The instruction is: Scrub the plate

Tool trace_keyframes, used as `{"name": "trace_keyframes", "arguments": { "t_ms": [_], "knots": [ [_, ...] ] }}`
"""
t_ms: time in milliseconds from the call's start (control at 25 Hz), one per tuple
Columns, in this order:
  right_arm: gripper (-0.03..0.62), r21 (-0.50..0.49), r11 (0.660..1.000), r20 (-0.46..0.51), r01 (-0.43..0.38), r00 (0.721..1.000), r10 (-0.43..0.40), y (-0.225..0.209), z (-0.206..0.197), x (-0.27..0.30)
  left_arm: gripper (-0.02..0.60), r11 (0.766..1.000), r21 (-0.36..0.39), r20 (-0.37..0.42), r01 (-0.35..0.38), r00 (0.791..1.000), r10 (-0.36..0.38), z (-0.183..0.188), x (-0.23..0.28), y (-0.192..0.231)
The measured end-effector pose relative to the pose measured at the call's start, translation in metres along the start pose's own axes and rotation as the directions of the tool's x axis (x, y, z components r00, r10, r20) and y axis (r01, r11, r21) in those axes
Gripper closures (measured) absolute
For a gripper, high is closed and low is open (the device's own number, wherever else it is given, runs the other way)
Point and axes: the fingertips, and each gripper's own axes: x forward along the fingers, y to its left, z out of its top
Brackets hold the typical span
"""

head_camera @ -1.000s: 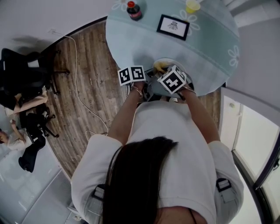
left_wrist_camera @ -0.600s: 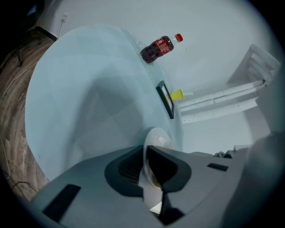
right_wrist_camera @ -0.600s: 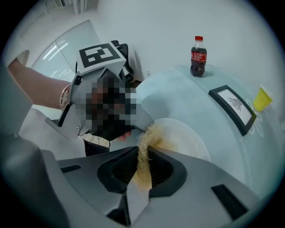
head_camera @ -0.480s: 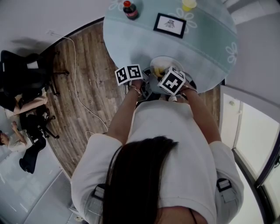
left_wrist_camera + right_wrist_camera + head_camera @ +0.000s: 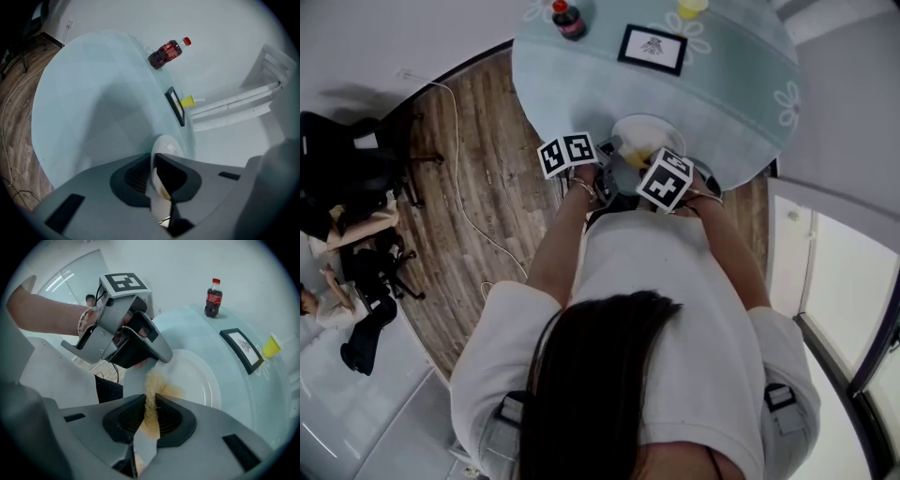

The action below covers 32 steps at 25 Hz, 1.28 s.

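Here, left gripper [image 5: 153, 158] jaws clenched on plate [image 5: 201, 380] rim, right gripper [image 5: 150, 404] jaws pinching scrubber [image 5: 152, 380], perhaps loofah

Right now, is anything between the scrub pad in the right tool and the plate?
Nothing visible. The right tool is shut on the tan scrub pad, whose tip appears to lie on the white plate near its rim. The left tool clamps that rim just beside the pad, not between them.

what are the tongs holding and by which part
Left tongs: the round white plate, by its near rim. Right tongs: a tan fibrous scrubbing pad, pinched at its near end.
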Motion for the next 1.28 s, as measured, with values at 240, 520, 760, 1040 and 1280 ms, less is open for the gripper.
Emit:
{"name": "trace_keyframes", "arguments": {
  "t_ms": [240,520,760,1040,1280],
  "knots": [
    [0.526,0.03,0.999,-0.006,0.044,0.999,-0.044,-0.005,-0.027,-0.01,0.537,1.0,0.004,0.006,-0.004,1.0,0.004,0.0,0.001,-0.001],
    [0.526,0.095,0.992,0.007,0.079,0.997,-0.08,-0.01,-0.043,-0.019,0.537,1.0,0.004,0.008,-0.008,1.0,0.008,0.0,-0.002,-0.001],
    [0.526,0.166,0.979,0.034,0.116,0.992,-0.124,-0.021,-0.052,-0.023,0.537,1.0,0.003,0.011,-0.022,1.0,0.022,0.0,-0.002,-0.001],
    [0.526,0.198,0.953,0.028,0.227,0.971,-0.237,-0.041,-0.058,-0.029,0.537,1.0,0.008,0.014,-0.018,1.0,0.017,0.001,-0.002,-0.002],
    [0.526,0.218,0.939,0.027,0.266,0.96,-0.278,-0.054,-0.054,-0.029,0.537,1.0,0.008,0.022,-0.004,1.0,0.004,0.0,-0.002,-0.002]
  ]
}}
